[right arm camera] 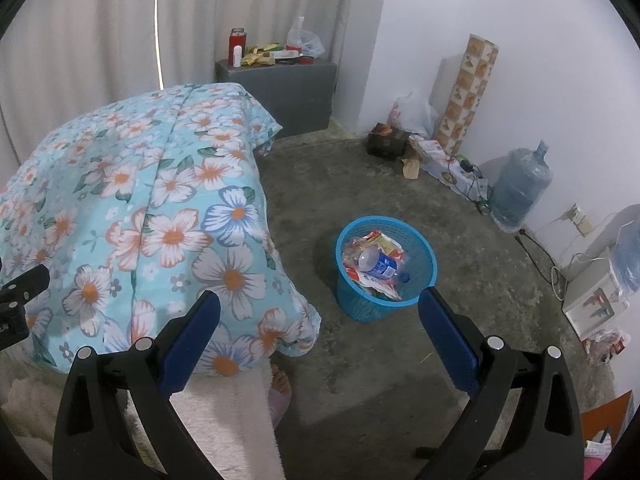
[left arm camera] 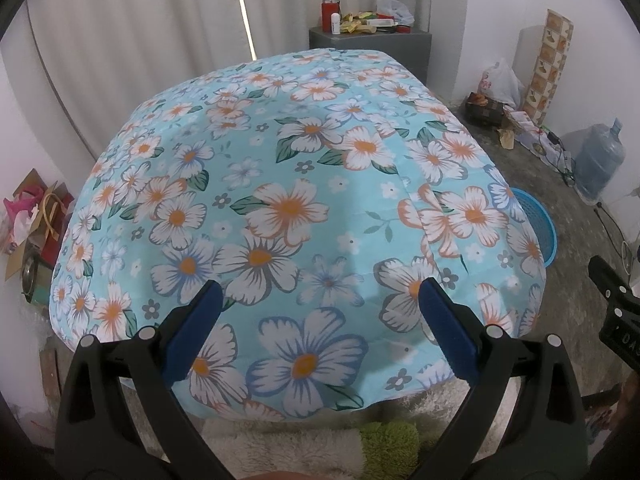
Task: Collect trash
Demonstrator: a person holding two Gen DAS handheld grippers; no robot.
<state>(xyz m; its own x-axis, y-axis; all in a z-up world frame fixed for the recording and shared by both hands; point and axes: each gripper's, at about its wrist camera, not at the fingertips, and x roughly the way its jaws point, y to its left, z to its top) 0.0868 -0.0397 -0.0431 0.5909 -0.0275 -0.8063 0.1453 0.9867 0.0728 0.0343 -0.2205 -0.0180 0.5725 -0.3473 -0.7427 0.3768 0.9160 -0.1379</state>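
Note:
A blue mesh basket stands on the concrete floor beside the bed. It holds a crushed plastic bottle with a blue label and several wrappers. My right gripper hovers open above and in front of the basket, with nothing between its blue fingers. In the left wrist view my left gripper stands open over the flowered bedspread, empty. Only the basket's rim shows there, at the bed's right edge. No loose trash shows on the bedspread.
A grey cabinet with bottles and packets stands at the bed's far end. Along the right wall are a plastic bag, a dark box, a patterned roll, cables and a water jug. Fluffy rugs lie below.

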